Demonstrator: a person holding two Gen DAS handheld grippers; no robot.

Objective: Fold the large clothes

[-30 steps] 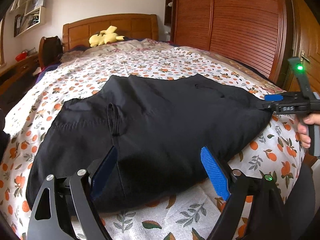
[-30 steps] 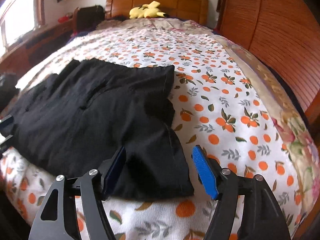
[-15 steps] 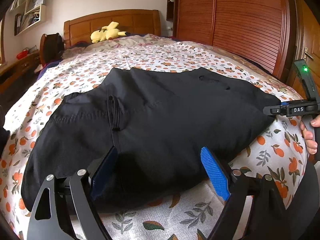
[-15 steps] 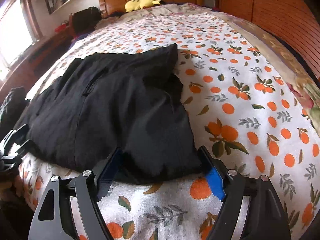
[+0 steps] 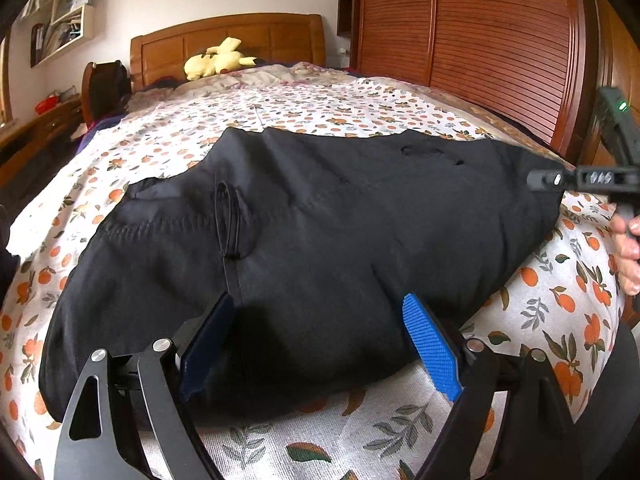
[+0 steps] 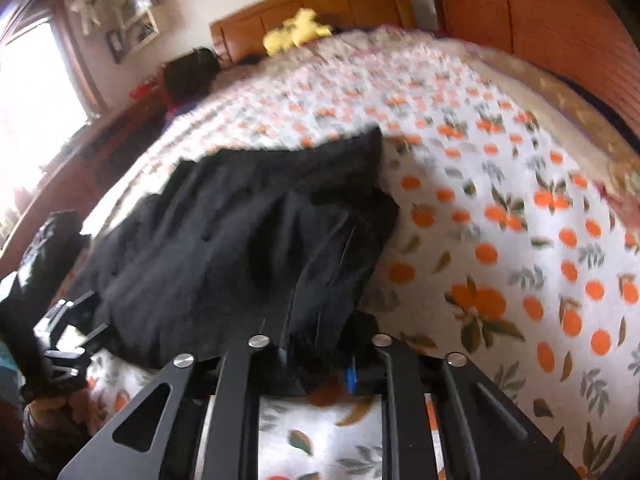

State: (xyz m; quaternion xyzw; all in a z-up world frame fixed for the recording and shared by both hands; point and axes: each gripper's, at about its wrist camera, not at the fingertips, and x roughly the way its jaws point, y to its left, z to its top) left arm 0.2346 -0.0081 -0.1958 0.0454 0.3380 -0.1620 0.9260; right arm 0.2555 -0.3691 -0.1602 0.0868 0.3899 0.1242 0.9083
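Trousers [image 5: 304, 240], black, lying spread across an orange-print bedspread [image 5: 320, 108], near the foot of the bed. Seen from the left wrist: left gripper [image 5: 320, 344] hovering low over the near edge of the cloth, fingers spread wide, blue pads [image 5: 432, 352] either side of a broad stretch of fabric, gripping nothing. Lying flat with a seam and a small loop showing left of centre, and a few dimples toward the far right. Reaching in at the right edge: right gripper [image 5: 560, 178], its tip touching the right-hand end of the trousers, with a bare hand [image 5: 628, 252] holding the handle below. Standing beyond the bed: wooden headboard [image 5: 228, 46], with a yellow plush toy [image 5: 218, 58] lying on the pillows, and a slatted wardrobe [image 5: 480, 40] along the right side.

Seen from the right wrist, badly blurred: right gripper [image 6: 320, 364] closed down tight, fingers nearly meeting and pinching a bunched corner of the trousers [image 6: 248, 240]. Only a sliver of blue pad [image 6: 350, 378] showing beside the pinched cloth. Running away up and to the left over the bedspread [image 6: 500, 240], creased into long folds near the pinch. Showing at the lower left edge: left gripper [image 6: 68, 332], too blurred for telling its opening here. Showing far off: the plush toy [image 6: 296, 32] and headboard [image 6: 320, 4].
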